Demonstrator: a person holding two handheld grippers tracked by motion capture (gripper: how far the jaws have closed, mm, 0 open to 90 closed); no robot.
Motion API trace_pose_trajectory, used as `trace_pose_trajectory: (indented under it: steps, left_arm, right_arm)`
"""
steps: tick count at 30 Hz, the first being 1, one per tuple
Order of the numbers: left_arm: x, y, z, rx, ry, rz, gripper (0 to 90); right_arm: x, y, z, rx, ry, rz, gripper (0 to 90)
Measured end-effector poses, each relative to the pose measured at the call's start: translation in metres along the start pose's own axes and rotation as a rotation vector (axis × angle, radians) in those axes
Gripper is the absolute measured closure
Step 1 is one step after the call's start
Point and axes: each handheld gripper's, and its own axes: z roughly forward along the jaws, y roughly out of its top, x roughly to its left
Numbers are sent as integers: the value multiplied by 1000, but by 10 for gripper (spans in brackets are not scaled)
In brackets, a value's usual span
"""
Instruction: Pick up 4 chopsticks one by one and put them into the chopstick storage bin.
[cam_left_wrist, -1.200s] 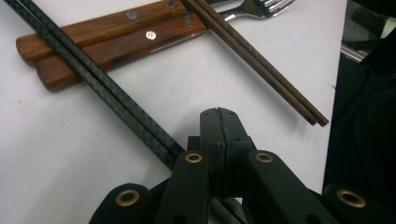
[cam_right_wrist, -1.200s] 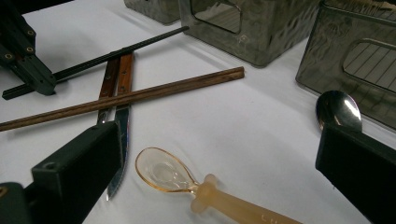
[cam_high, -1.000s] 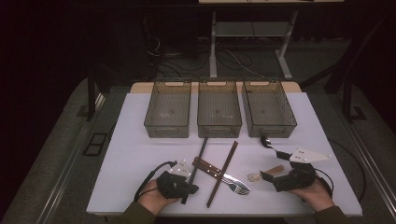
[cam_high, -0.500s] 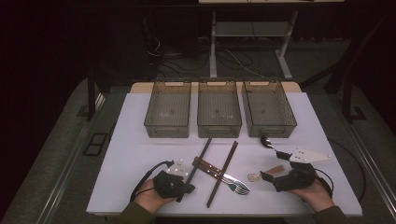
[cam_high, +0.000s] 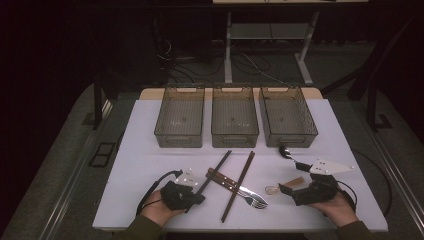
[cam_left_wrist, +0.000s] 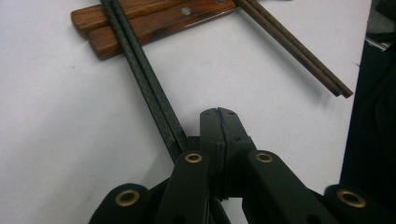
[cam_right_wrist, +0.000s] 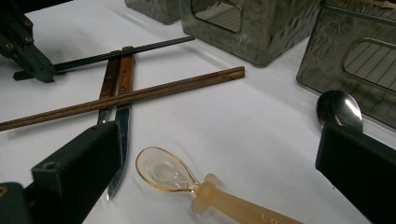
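Observation:
A pair of black chopsticks (cam_left_wrist: 149, 88) lies on the white table (cam_high: 150, 160), across the wooden handles of a knife and fork (cam_left_wrist: 154, 23). My left gripper (cam_left_wrist: 219, 116) is shut with nothing between its jaws, and the near end of the black chopsticks lies just to its left. In the high view the left gripper (cam_high: 199, 196) sits low at the front left. My right gripper (cam_right_wrist: 217, 140) stands open, with an amber plastic spoon (cam_right_wrist: 168, 172) lying on the table between its jaws, untouched. Brown chopsticks (cam_right_wrist: 140, 95) cross the knife blade.
Three empty smoky plastic bins (cam_high: 235, 117) stand in a row at the back of the table. A metal spoon (cam_right_wrist: 339, 109) lies in front of the right bin. A hand (cam_high: 337, 210) holds each gripper at the front edge.

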Motion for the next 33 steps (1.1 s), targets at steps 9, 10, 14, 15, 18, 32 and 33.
trace_pose_trajectory:
  steps: [9,10,14,15,18,32,33]
  left_arm:
    - [5,-2,-3,-4,27,-12,898]
    - [5,-3,-3,-9,29,-17,898]
    - [8,-4,-5,-11,40,-25,898]
    - [9,-4,-6,-5,43,-18,898]
    - [11,-5,-7,-5,54,-20,898]
    - [15,-7,-9,-9,88,-28,898]
    - [15,-7,-9,-10,89,-29,898]
  right_arm:
    - [0,0,0,0,0,0,3]
    - [0,0,0,0,0,0,3]
    - [0,0,0,0,0,0,2]
    - [0,0,0,0,0,-1,2]
    - [0,0,0,0,0,0,3]
    - [0,0,0,0,0,-3,3]
    - [0,0,0,0,0,-3,3]
